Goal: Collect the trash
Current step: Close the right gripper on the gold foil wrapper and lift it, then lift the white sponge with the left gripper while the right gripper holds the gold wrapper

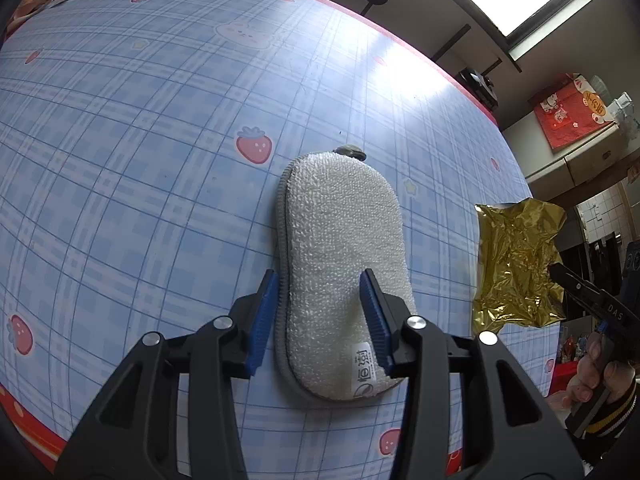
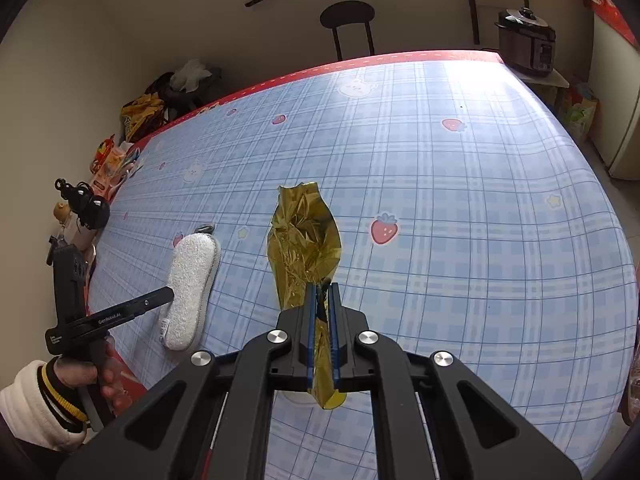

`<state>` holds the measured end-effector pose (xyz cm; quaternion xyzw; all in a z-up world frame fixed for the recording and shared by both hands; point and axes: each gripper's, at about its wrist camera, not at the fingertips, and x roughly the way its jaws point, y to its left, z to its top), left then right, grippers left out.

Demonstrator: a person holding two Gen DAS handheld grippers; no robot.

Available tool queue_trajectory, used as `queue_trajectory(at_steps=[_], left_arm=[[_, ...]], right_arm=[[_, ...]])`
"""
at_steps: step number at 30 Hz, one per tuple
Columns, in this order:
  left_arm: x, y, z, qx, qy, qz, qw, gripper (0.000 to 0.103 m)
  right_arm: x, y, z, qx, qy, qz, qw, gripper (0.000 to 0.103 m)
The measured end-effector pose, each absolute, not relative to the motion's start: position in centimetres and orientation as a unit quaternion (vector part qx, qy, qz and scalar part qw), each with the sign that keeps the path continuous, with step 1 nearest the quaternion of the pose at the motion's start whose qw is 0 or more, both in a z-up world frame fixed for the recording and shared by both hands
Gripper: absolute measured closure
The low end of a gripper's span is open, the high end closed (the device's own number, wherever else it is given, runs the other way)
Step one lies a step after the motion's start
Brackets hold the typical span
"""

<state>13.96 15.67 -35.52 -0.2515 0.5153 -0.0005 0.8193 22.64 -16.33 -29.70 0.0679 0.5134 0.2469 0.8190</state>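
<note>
A crumpled gold foil wrapper (image 2: 304, 240) hangs above the table with my right gripper (image 2: 322, 286) shut on its lower end. In the left wrist view the wrapper (image 1: 516, 260) floats at the right, and the right gripper (image 1: 560, 270) bites its edge. A white oval sponge pad (image 1: 344, 232) with a grey rim lies flat on the blue plaid tablecloth (image 1: 120, 140). My left gripper (image 1: 319, 276) hovers over its near end, open: the left pad is clear of the rim and the right pad sits over the sponge's top. From the right wrist view the sponge (image 2: 192, 276) lies left of the wrapper, with the left gripper (image 2: 170, 292) at its edge.
A black chair (image 2: 347, 16) stands behind the table's far edge, with a dark cooker (image 2: 526, 40) on a stand at the far right. Snack bags (image 2: 144, 114) and small items (image 2: 80, 204) crowd the table's left side. A grey loop (image 1: 350, 151) sticks out of the sponge's far end.
</note>
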Motion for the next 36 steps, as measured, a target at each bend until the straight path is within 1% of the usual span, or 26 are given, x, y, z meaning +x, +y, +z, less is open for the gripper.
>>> queue_trajectory(at_steps=[7,14,17,20,22,28,32,36], left_arm=[[15.3,13.3,-35.2,-0.300,0.510,-0.052,0.805,0.060],[16.5,7.7,-33.5,-0.272,0.509,-0.137,0.805,0.060],[16.6,6.6,-33.0,-0.235,0.511,-0.127,0.817,0.060],[16.9,8.1,-33.3,-0.244,0.511,-0.101,0.818,0.057],[17.3,9.9,-33.6,-0.244,0.511,-0.072,0.821,0.053],[18.7,14.0,-34.4,-0.247,0.501,-0.022,0.829,0.053],[20.8,14.5,-34.9,-0.248,0.500,-0.033,0.829,0.054],[21.8,14.2,-35.6,-0.271,0.499,-0.046,0.822,0.054]], right_arm=[[22.0,-15.6,-30.8,0.060,0.529,0.246,0.810,0.094],[21.1,-15.1,-31.9,0.058,0.543,0.246,0.801,0.094],[20.9,-14.9,-32.1,0.058,0.545,0.243,0.800,0.093],[20.8,-15.0,-32.2,0.058,0.547,0.242,0.799,0.093],[20.9,-15.2,-32.4,0.059,0.549,0.240,0.798,0.093],[21.0,-15.1,-32.9,0.053,0.555,0.232,0.797,0.093],[21.2,-14.8,-33.1,0.043,0.559,0.225,0.797,0.092],[21.4,-14.2,-33.1,0.037,0.562,0.222,0.796,0.092]])
